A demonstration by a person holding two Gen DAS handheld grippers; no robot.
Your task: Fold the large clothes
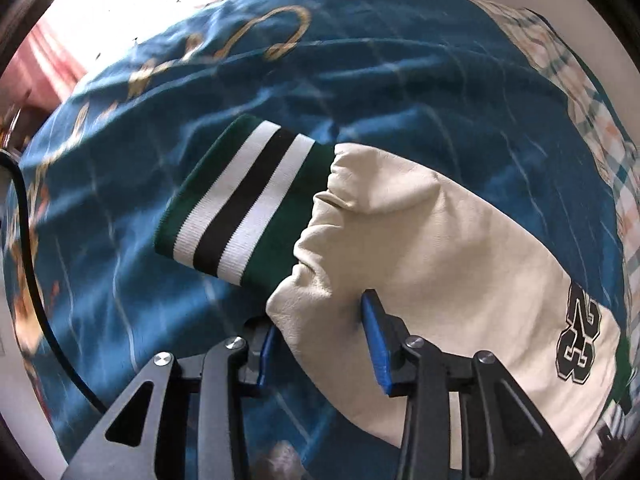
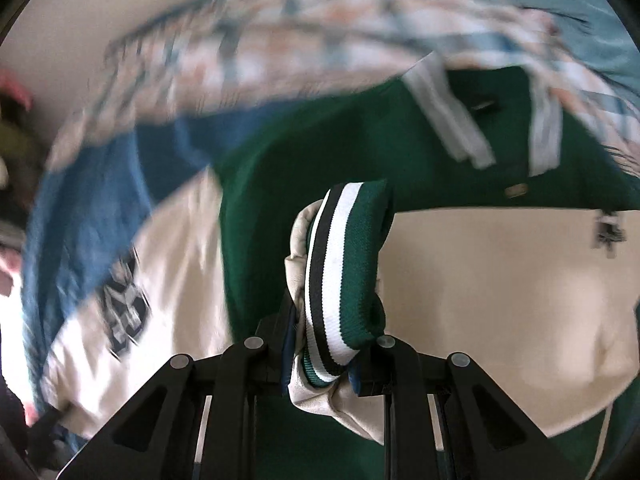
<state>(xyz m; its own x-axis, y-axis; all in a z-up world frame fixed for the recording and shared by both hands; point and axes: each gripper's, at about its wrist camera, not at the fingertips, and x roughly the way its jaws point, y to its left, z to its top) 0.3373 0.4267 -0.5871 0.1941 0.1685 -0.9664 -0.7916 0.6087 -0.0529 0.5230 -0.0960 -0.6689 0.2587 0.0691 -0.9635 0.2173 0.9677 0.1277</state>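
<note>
A varsity jacket lies on a blue bedspread (image 1: 360,88). In the left wrist view its cream sleeve (image 1: 432,248) with a "23" patch (image 1: 578,344) ends in a green, white and black striped cuff (image 1: 244,200). My left gripper (image 1: 320,332) is closed on the sleeve's edge just behind the cuff, blue pads either side. In the right wrist view my right gripper (image 2: 328,360) is shut on the other sleeve at its striped cuff (image 2: 344,264), held above the green jacket body (image 2: 328,152). The other cream sleeve (image 2: 120,300) lies at left.
A checked pillow or blanket (image 1: 600,120) borders the bedspread at the right and shows blurred across the top of the right wrist view (image 2: 280,40). A black cable (image 1: 32,248) runs along the bed's left edge. Pink curtains (image 1: 52,64) hang at far left.
</note>
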